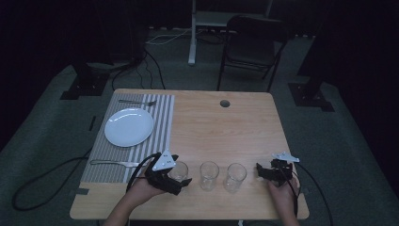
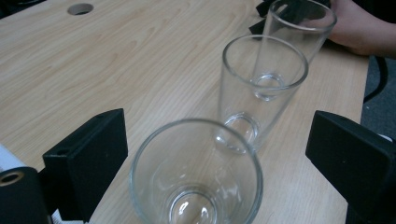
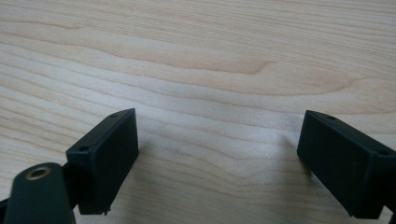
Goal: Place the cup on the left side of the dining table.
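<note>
A person works two hand-held grippers at the near edge of a pale wooden table (image 1: pixel 211 122) in a dim room. The left gripper (image 1: pixel 178 175) sits with its jaws spread wide on either side of the nearest of three clear, empty drinking glasses, the left glass (image 1: pixel 179 170), without pressing on it; in the left gripper view a gap shows between each black jaw and the glass wall. The middle glass (image 1: pixel 209 175) and the right glass (image 1: pixel 235 177) stand upright in a row beside it, each apart from its neighbour. The right gripper (image 1: pixel 266 171) rests low over the table near the right edge, well apart from the right glass, its jaws released and wide with bare wood between them. On the table's left side lies a grey striped placemat (image 1: pixel 160 117) bearing a white plate (image 1: pixel 129 127), with a fork (image 1: pixel 136 101) on the mat beyond the plate and a knife (image 1: pixel 113 163) on its near side. A round cable hole (image 1: pixel 225 103) marks the far side of the table, and a dark chair (image 1: pixel 251 47) stands on the carpet behind it.
</note>
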Available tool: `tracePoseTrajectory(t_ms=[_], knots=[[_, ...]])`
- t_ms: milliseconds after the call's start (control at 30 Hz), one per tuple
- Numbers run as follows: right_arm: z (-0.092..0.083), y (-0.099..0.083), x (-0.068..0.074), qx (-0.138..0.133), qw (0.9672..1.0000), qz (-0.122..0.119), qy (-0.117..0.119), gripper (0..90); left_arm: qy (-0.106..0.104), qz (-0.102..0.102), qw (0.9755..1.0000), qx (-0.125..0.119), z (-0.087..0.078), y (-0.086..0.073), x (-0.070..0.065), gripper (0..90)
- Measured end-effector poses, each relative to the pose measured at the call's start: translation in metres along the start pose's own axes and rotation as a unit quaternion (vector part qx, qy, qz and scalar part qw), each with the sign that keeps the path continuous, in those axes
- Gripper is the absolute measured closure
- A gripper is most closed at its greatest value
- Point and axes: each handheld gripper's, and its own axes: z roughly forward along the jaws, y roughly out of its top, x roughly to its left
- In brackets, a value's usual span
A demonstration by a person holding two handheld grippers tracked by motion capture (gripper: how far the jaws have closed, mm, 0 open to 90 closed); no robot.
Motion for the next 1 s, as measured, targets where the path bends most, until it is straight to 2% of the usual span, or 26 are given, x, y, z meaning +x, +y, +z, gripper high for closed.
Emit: tracePoseTrajectory(t_ms=[333, 367, 400, 633, 767, 800, 900, 967, 1000], knots=[[0.000, 0.000, 0.000, 0.000, 1.0000, -0.001, 0.000, 12.1, -0.008, 0.012, 0.9999, 0.005, 0.007, 0.014, -0.006, 6.1], [0.000, 0.000, 0.000, 0.000, 1.0000, -0.001, 0.000, 12.1, -0.004, 0.014, 0.9999, 0.007, 0.009, 0.015, -0.008, 6.1], [0.000, 0.000, 0.000, 0.000, 1.0000, -0.001, 0.000, 12.1, -0.011, 0.015, 0.9998, 0.011, 0.010, 0.016, -0.008, 6.1], [0.000, 0.000, 0.000, 0.000, 1.0000, 0.000, 0.000, 12.1, -0.022, 0.023, 0.9992, 0.025, 0.021, 0.025, -0.014, 6.1], [0.000, 0.000, 0.000, -0.001, 1.0000, -0.001, 0.000, 12.1, -0.017, 0.035, 0.9987, 0.032, 0.027, 0.029, -0.019, 6.1], [0.000, 0.000, 0.000, 0.000, 1.0000, 0.000, 0.000, 12.1, -0.024, 0.035, 0.9985, 0.035, 0.028, 0.030, -0.020, 6.1], [0.000, 0.000, 0.000, 0.000, 1.0000, 0.000, 0.000, 12.1, -0.021, 0.038, 0.9984, 0.038, 0.031, 0.033, -0.022, 6.1], [0.000, 0.000, 0.000, -0.001, 1.0000, -0.001, 0.000, 12.1, -0.028, 0.037, 0.9981, 0.042, 0.033, 0.037, -0.022, 6.0], [0.000, 0.000, 0.000, 0.000, 1.0000, 0.000, 0.000, 12.1, -0.028, 0.038, 0.9974, 0.055, 0.037, 0.040, -0.023, 6.0]])
